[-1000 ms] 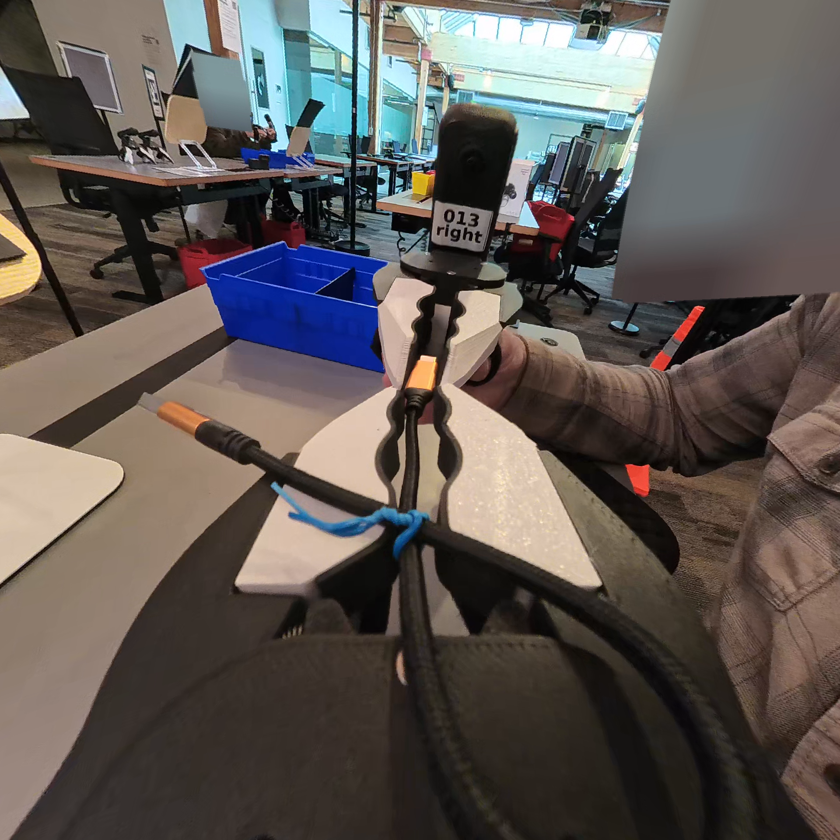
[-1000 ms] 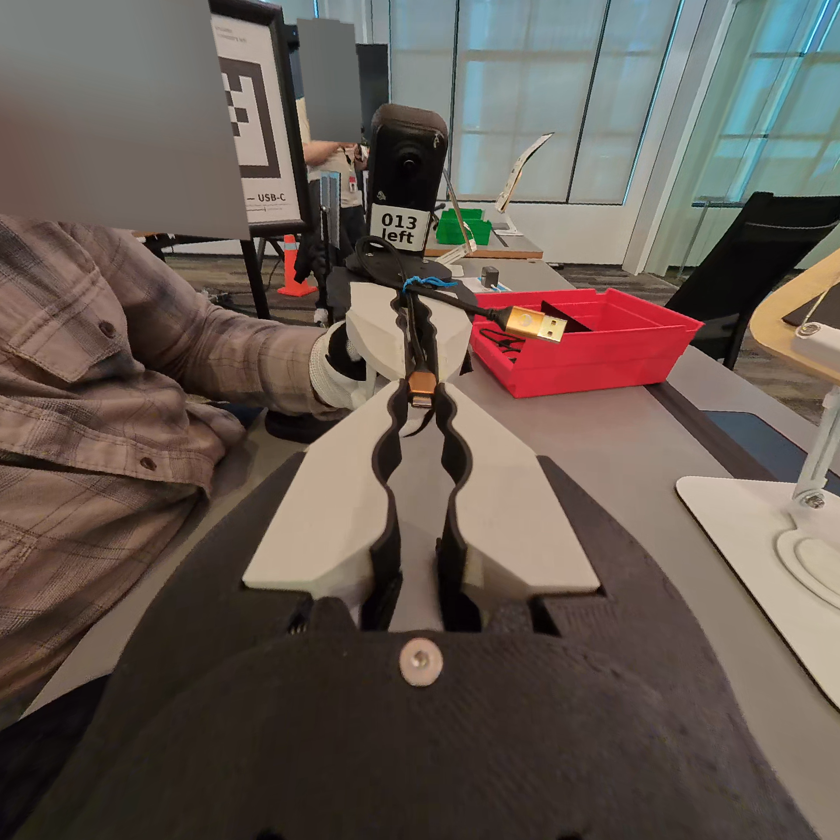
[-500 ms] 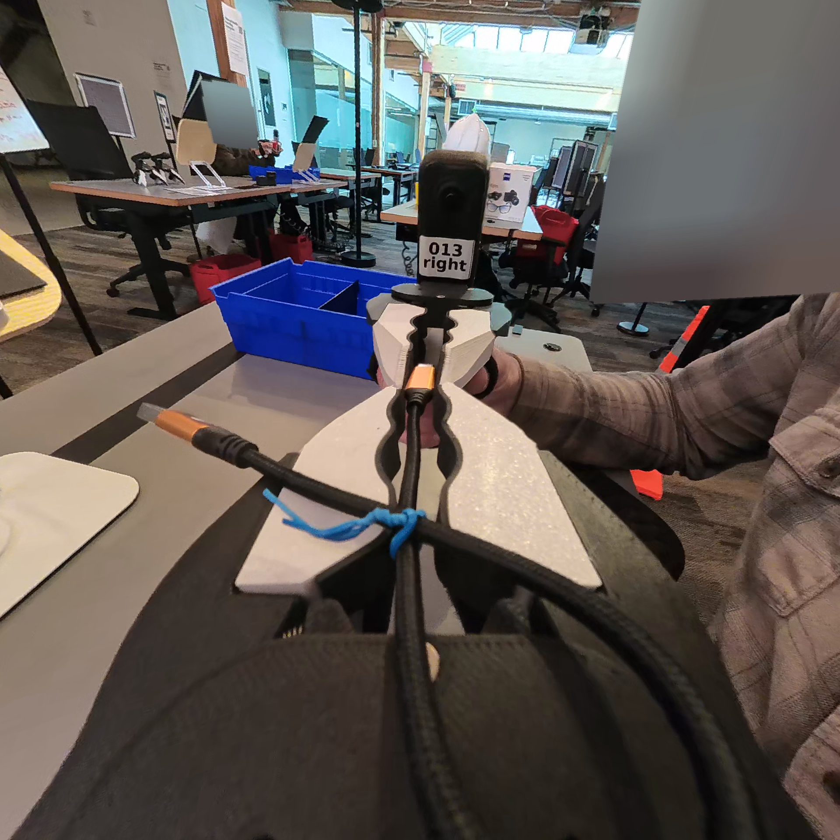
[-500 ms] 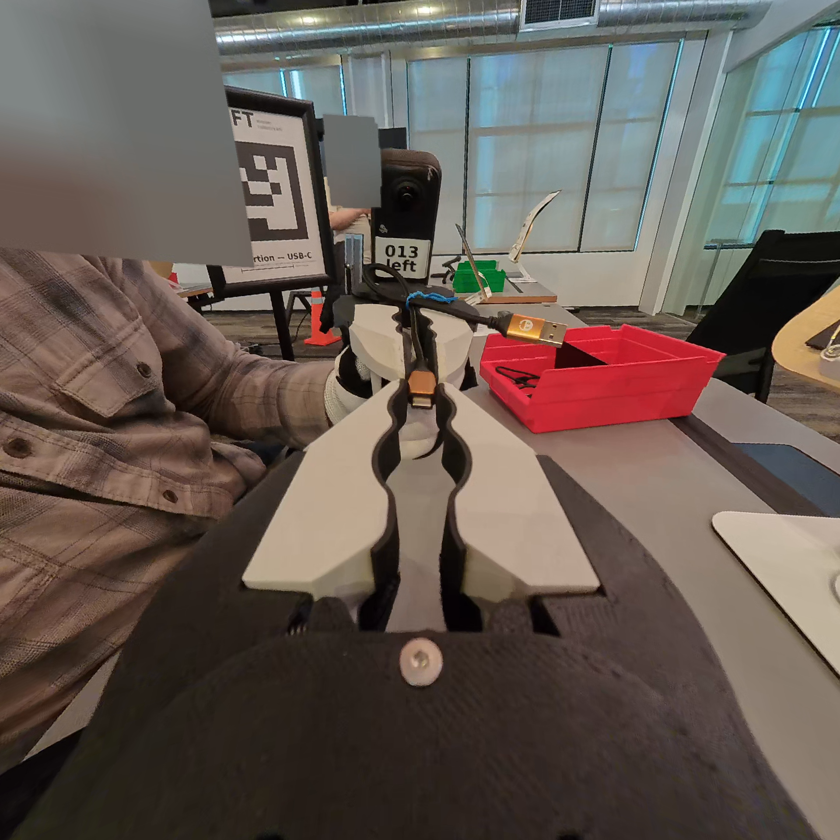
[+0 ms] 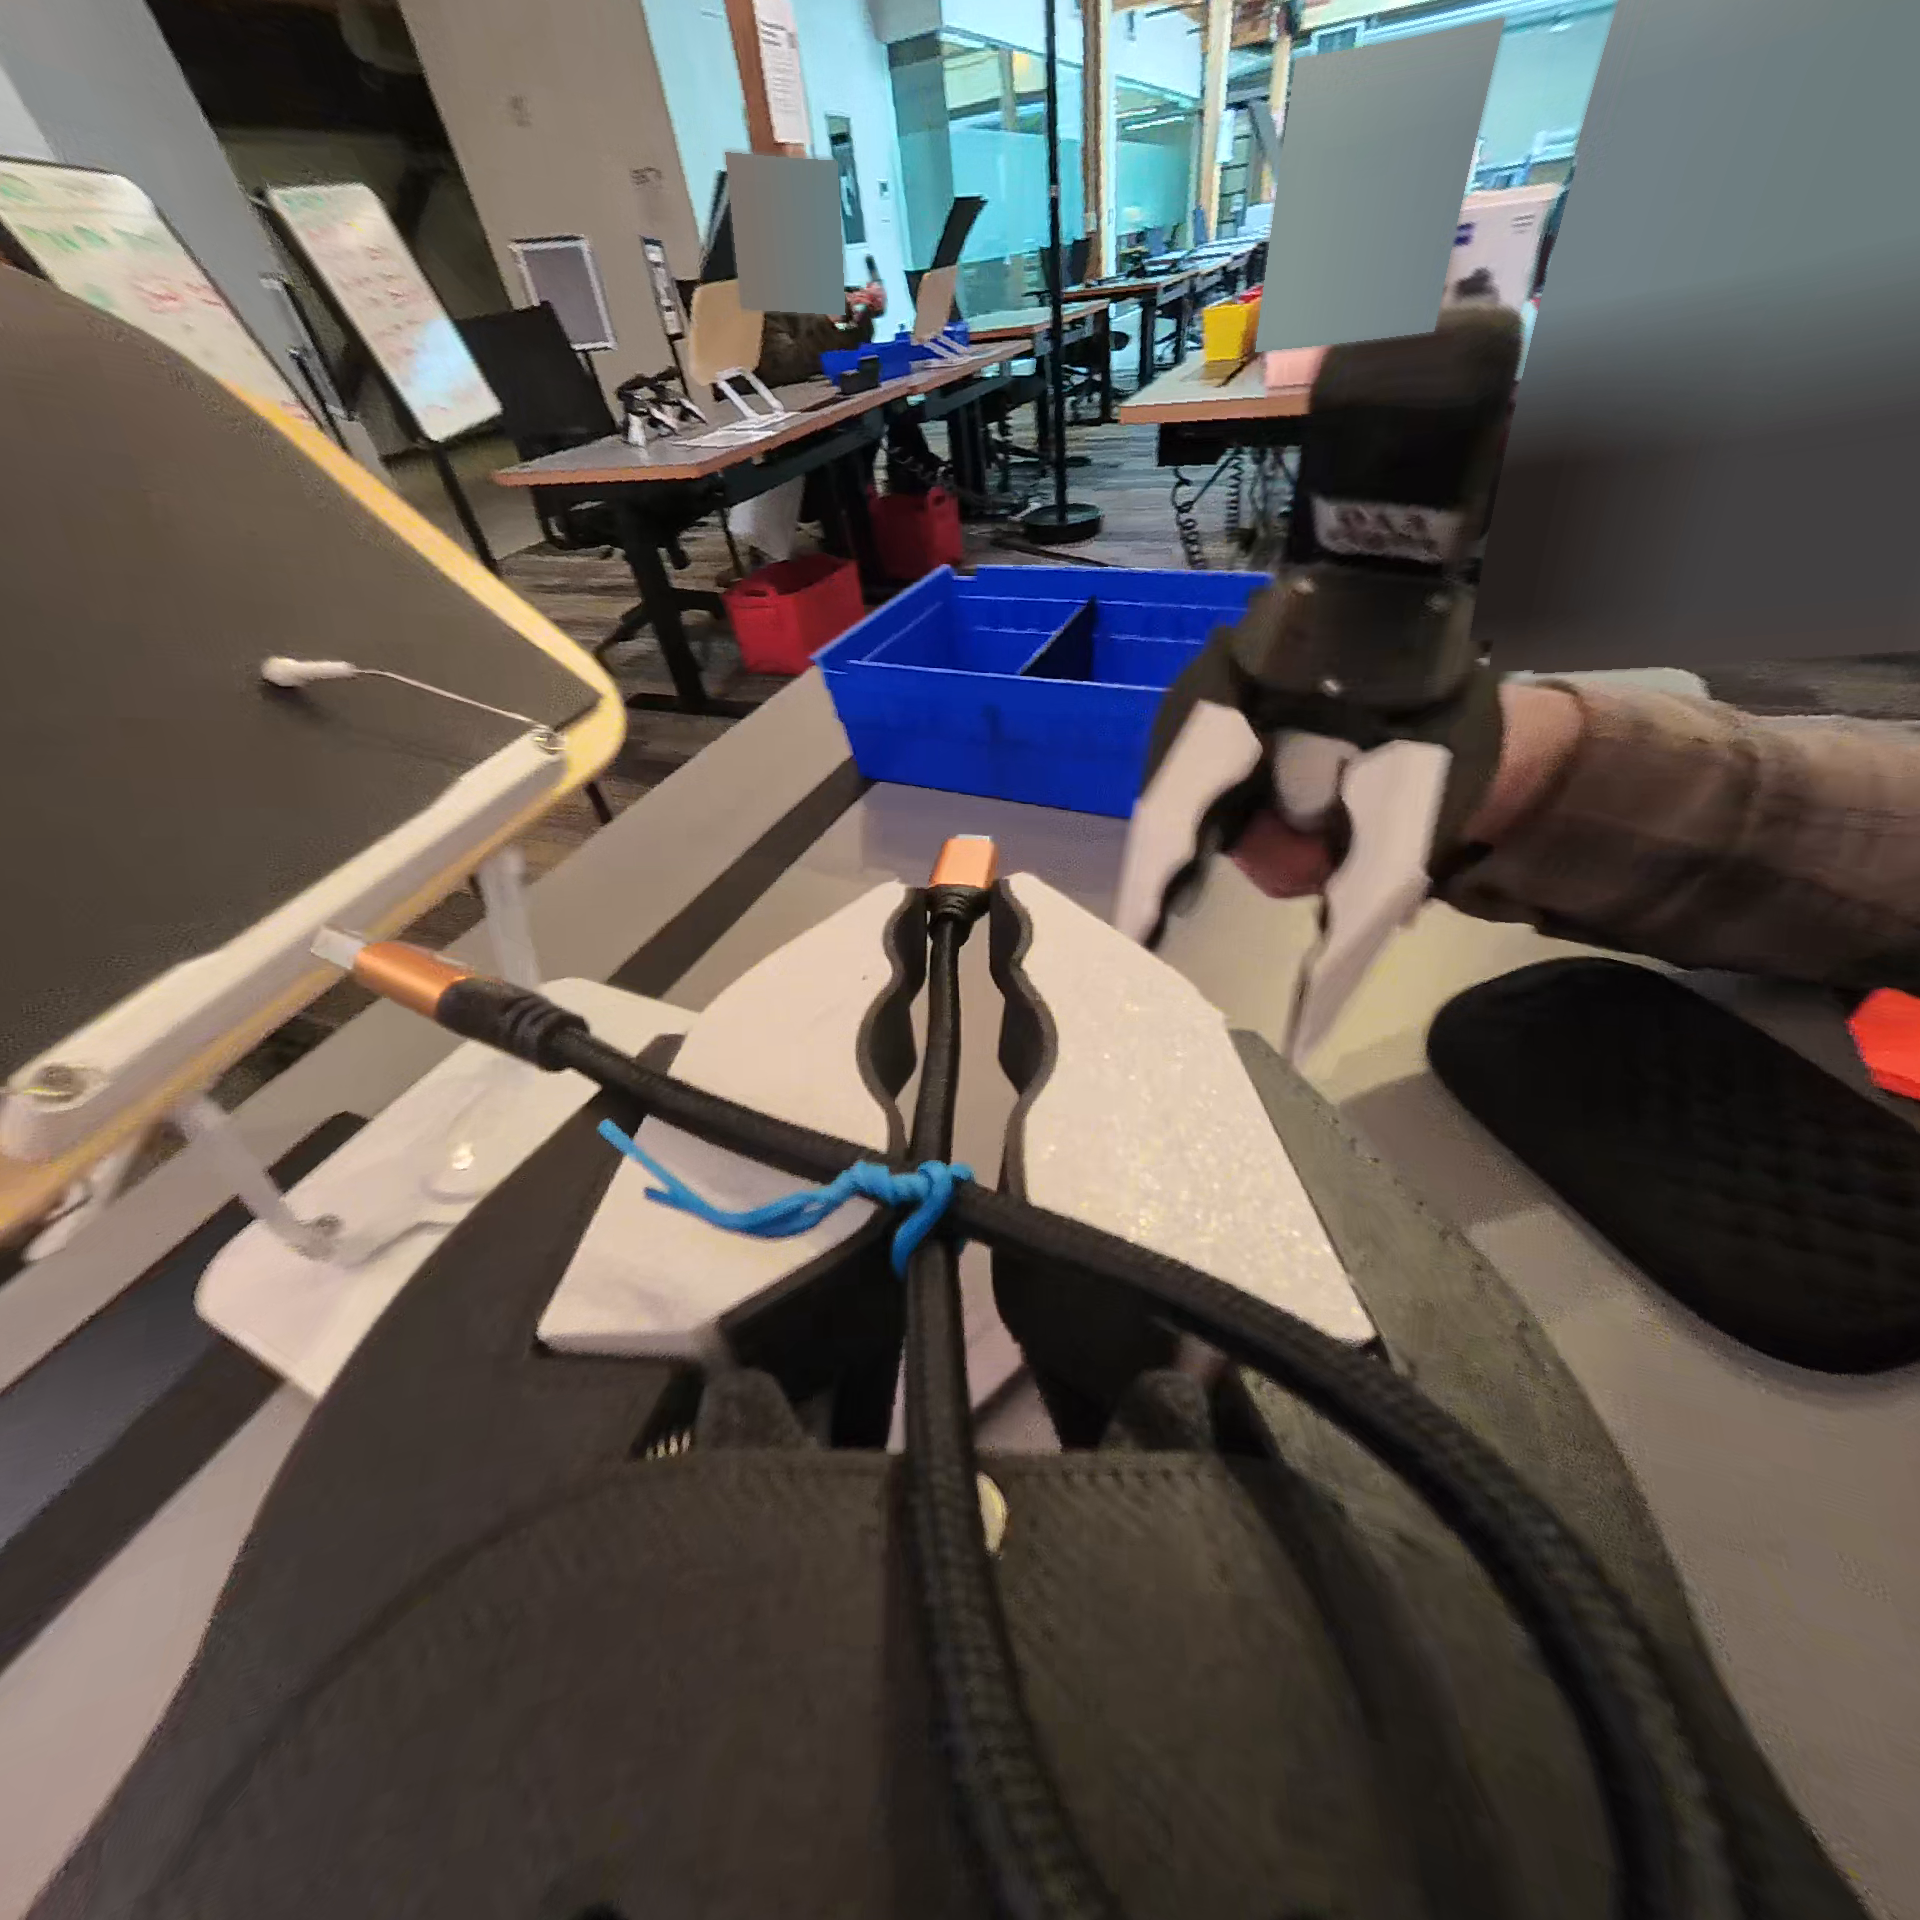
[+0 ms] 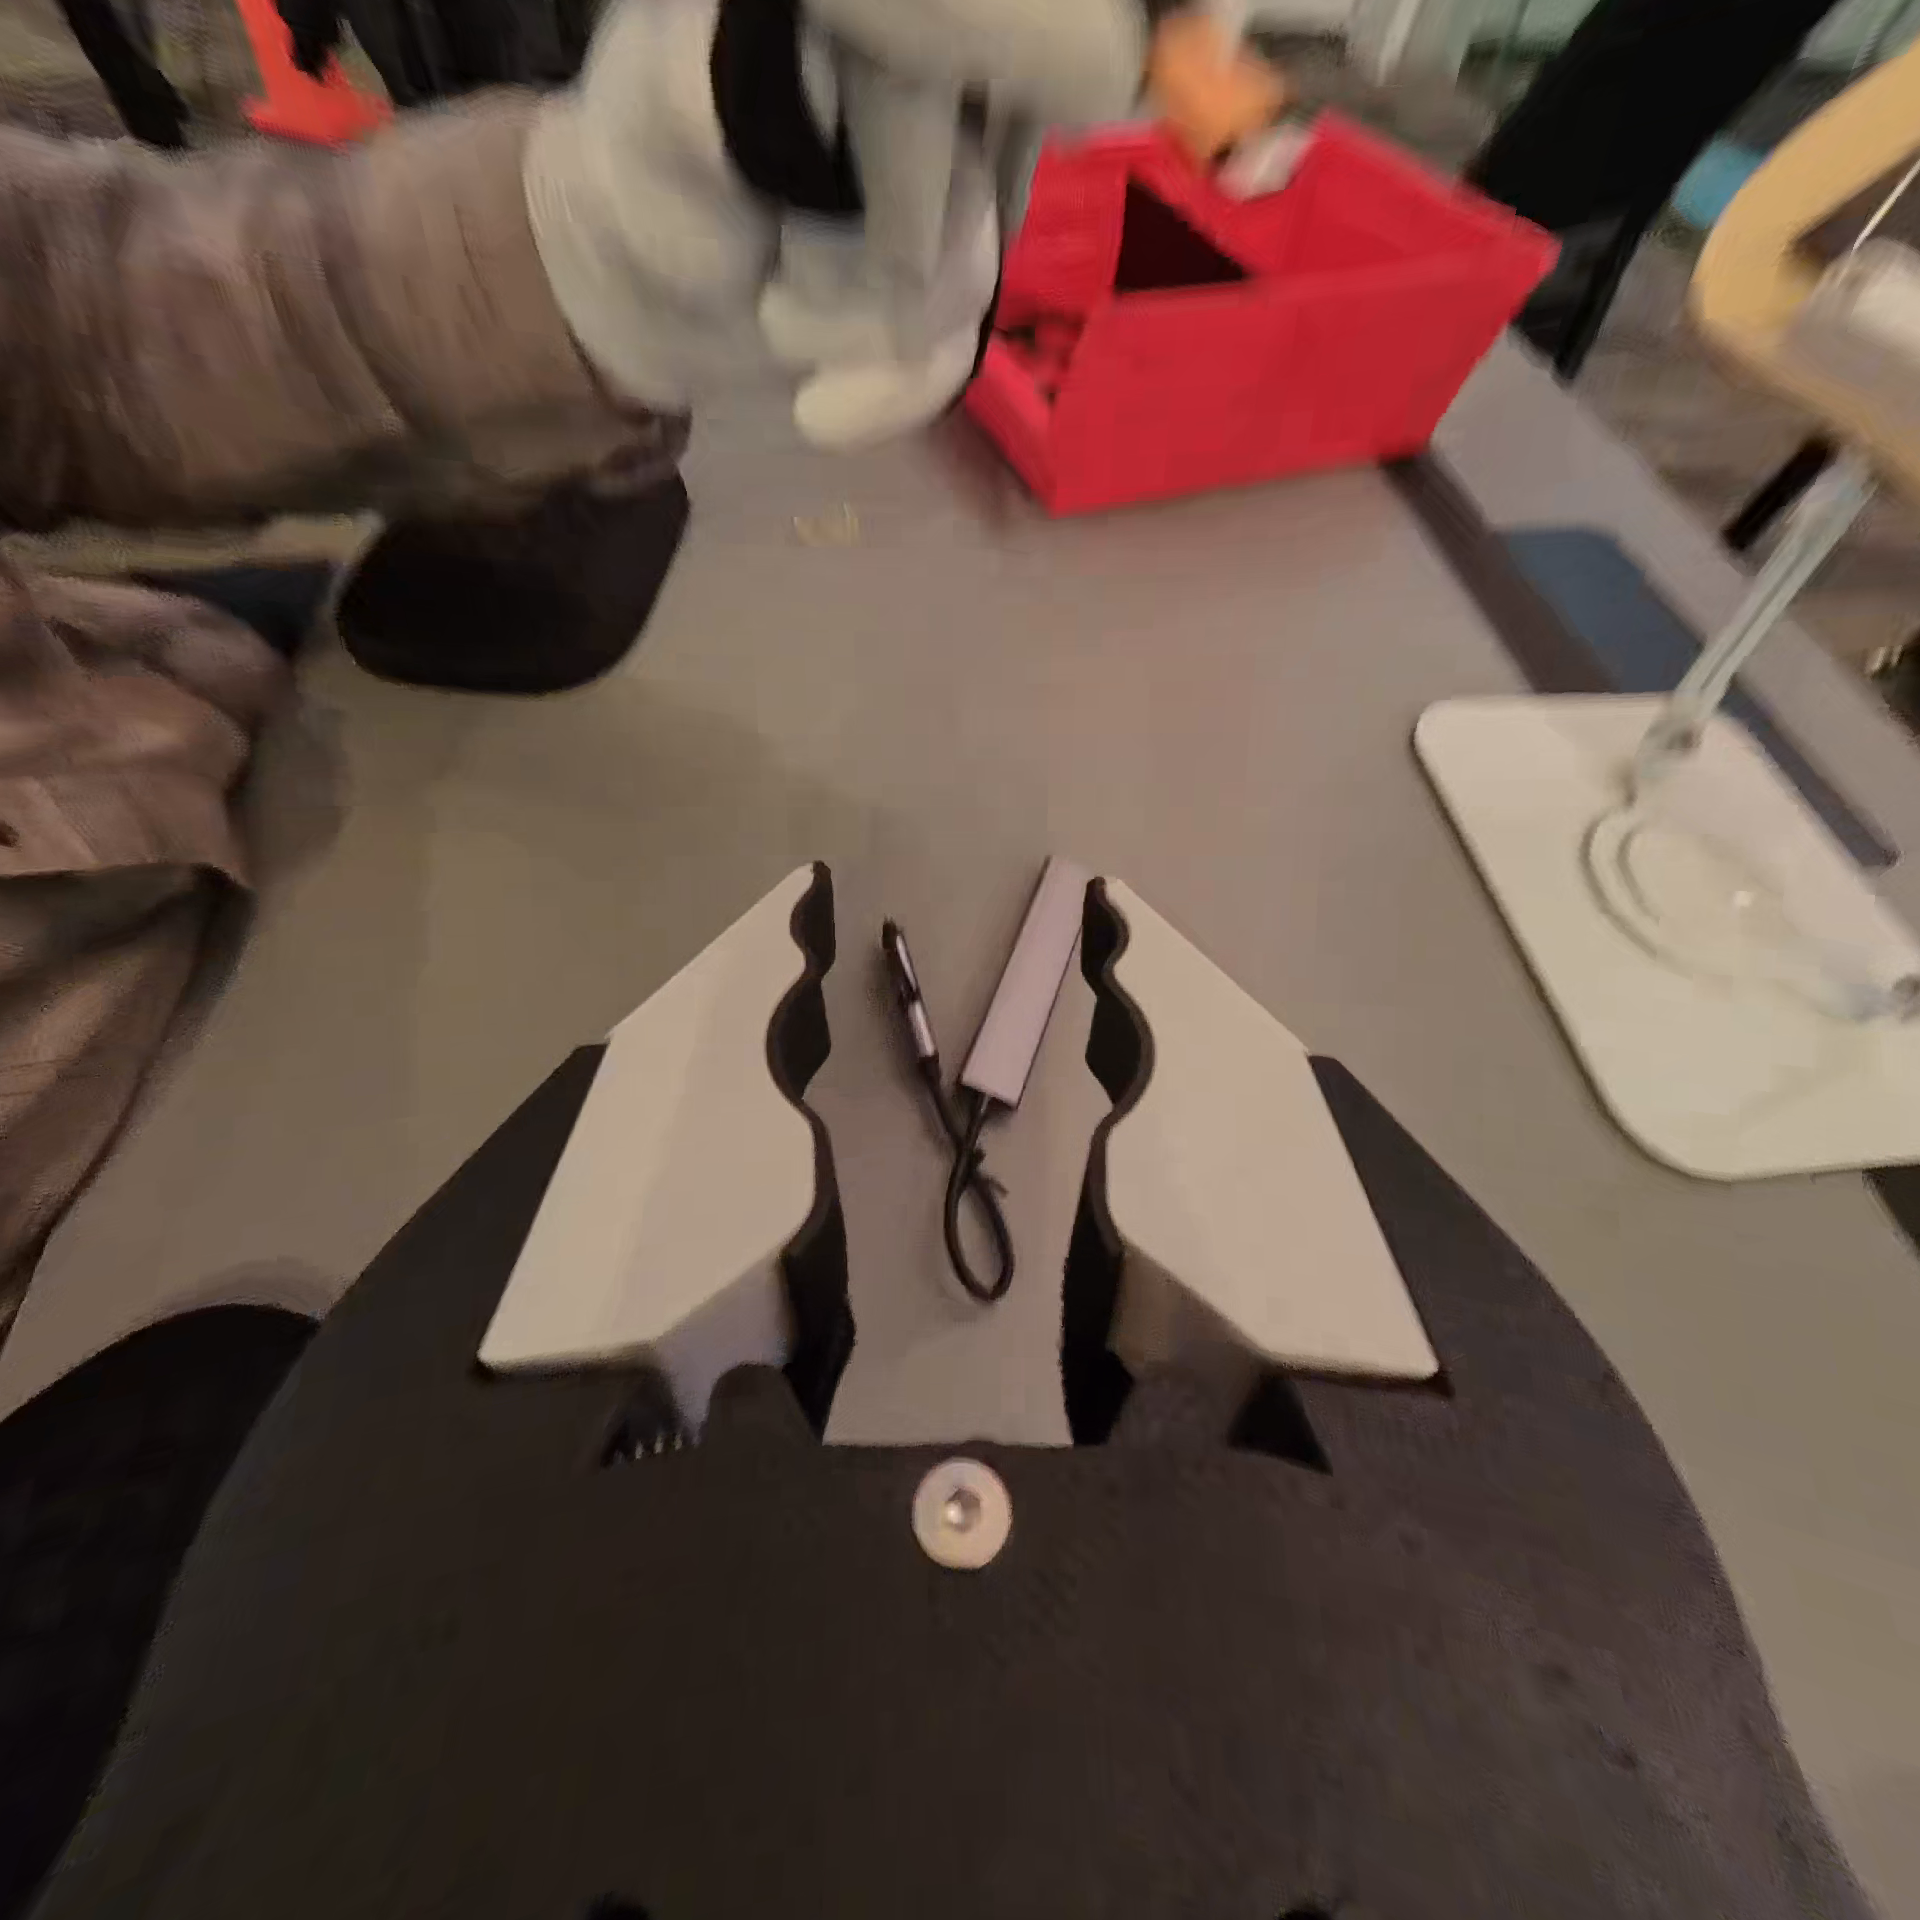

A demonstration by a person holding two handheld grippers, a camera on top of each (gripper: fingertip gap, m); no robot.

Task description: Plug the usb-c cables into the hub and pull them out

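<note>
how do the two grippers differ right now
The left gripper is shut on the black braided cable, its orange plug poking past the tips; the right gripper is open and holds nothing. The left gripper points level along the table toward the blue bin; the right gripper tilts down over the grey hub lying on the table. Both have white fingers with wavy black inner pads on a black body.

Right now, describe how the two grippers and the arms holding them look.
Both grippers have a broad black textured body and two white wedge fingers with wavy black inner pads: the left gripper, the right gripper. A silver screw sits at the right one's centre. A black camera with a white label tops the right one. The sleeve is grey-brown plaid.
</note>
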